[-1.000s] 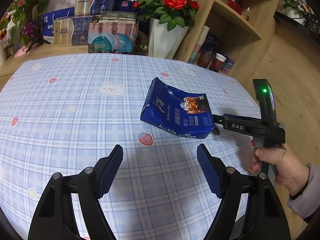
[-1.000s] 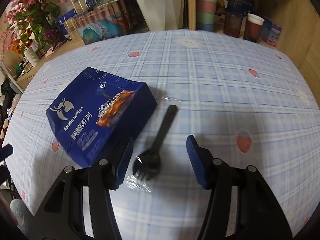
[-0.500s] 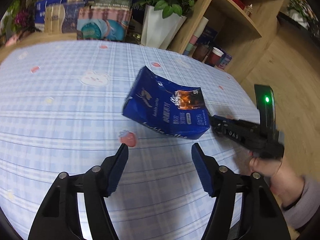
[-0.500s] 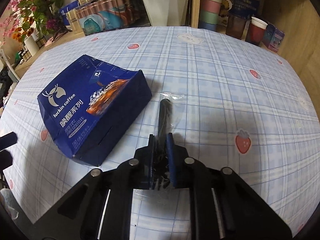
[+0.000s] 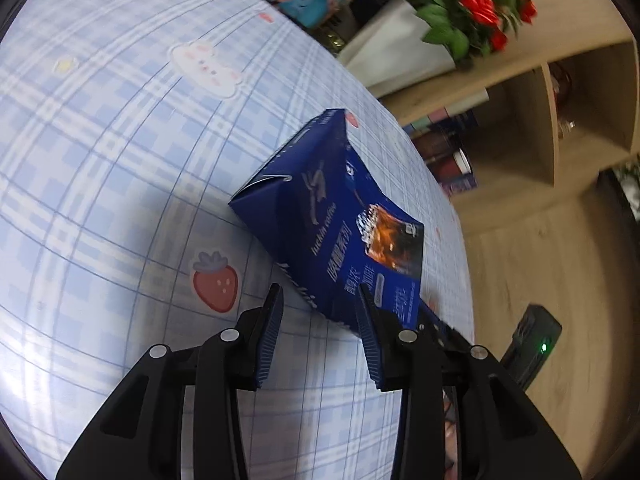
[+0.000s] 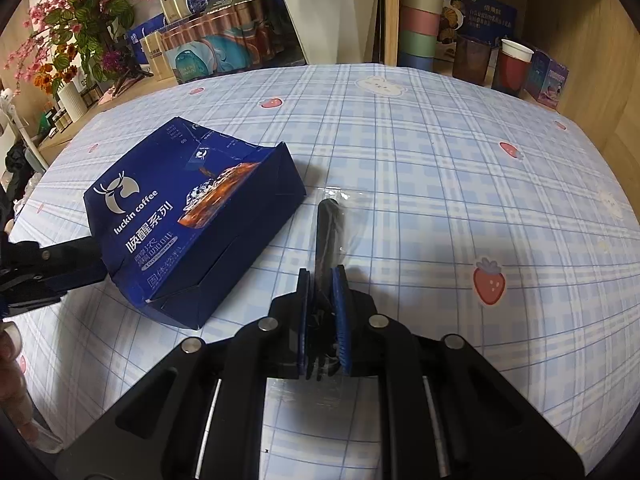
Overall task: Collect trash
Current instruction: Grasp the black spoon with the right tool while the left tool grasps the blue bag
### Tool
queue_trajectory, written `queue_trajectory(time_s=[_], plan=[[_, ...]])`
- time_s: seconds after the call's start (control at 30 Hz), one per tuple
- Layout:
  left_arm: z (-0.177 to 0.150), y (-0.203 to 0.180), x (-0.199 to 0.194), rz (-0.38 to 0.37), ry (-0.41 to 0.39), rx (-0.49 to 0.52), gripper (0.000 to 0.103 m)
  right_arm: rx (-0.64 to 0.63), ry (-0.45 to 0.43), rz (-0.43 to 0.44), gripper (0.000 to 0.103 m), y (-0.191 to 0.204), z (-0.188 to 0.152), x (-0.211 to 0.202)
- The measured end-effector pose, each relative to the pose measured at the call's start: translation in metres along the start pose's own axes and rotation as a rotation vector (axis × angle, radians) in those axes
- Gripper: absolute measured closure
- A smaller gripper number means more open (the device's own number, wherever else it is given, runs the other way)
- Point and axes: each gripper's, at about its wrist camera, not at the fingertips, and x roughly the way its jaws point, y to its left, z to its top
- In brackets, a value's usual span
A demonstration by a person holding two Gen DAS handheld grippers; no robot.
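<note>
Holding a gripper in each hand, you have the left gripper [image 5: 320, 304] at the near corner of the blue coffee box [image 6: 192, 216], its jaws closing with that corner between them; in the left wrist view the pads stand apart on either side of the box edge, and you cannot tell that either one presses on the cardboard. The box lies flat on the blue plaid tablecloth [image 6: 440, 168], printed face up, its far end flaps open. In the right wrist view the left gripper shows as a dark arm at the left edge of the picture, reaching to the box's left corner, with part of your left hand [image 6: 16, 384] just below it. Just to the right of the box, close beside it but apart, lies the black plastic fork [image 6: 329, 228] in its clear wrapper, handle pointing away from you. Your right gripper [image 6: 323, 280] is clamped on the fork near its tined end, the blue pads pressed nearly together on either side of it. Beyond the table stand a white flower pot [image 6: 332, 16], stacked cups [image 6: 418, 24] and a red paper cup [image 6: 514, 66].
</note>
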Motion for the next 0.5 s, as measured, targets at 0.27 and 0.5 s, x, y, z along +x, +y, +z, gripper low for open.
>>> queue_trajectory(time_s=[0.27,0.5], plan=[[0.004,0.005,0.003,-0.008,-0.034,-0.025,0.068,0.040,-0.042,0.019,0.090,-0.008,0.004,-0.014],[0.007,0.004,0.005,-0.007,-0.038,-0.023,0.068,-0.019,-0.139,0.059,0.090,0.014,0.033,-0.038]])
